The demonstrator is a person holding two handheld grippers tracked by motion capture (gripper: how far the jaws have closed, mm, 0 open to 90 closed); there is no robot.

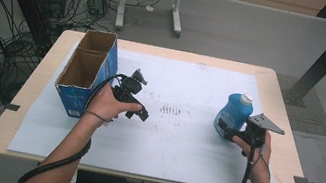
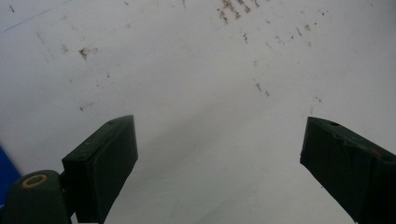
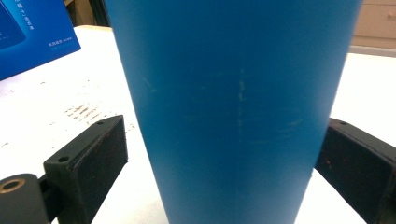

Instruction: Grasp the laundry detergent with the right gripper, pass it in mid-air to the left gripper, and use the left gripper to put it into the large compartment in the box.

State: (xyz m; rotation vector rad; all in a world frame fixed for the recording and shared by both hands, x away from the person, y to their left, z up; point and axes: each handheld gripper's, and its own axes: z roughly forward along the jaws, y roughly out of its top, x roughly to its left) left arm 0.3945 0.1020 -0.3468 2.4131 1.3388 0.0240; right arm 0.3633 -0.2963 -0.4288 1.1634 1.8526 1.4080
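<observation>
A blue bottle (image 1: 233, 111) with a white cap stands upright on the right side of the white mat (image 1: 182, 145). My right gripper (image 1: 225, 132) reaches it from the near side. In the right gripper view the bottle (image 3: 233, 93) stands between the jaws of that gripper (image 3: 224, 154); a narrow gap shows at the left pad (image 3: 100, 154), while the right pad (image 3: 355, 158) lies at the bottle's edge. My left gripper (image 1: 140, 97) hovers left of the mat's middle. Its jaws (image 2: 219, 144) stand wide open over bare, stained mat.
An open cardboard box (image 1: 85, 75) with blue sides stands at the table's left, just beside my left hand; its blue side (image 3: 32, 32) shows far off in the right gripper view. Dark scuff marks (image 1: 170, 109) dot the mat's middle. Cables and stands surround the table.
</observation>
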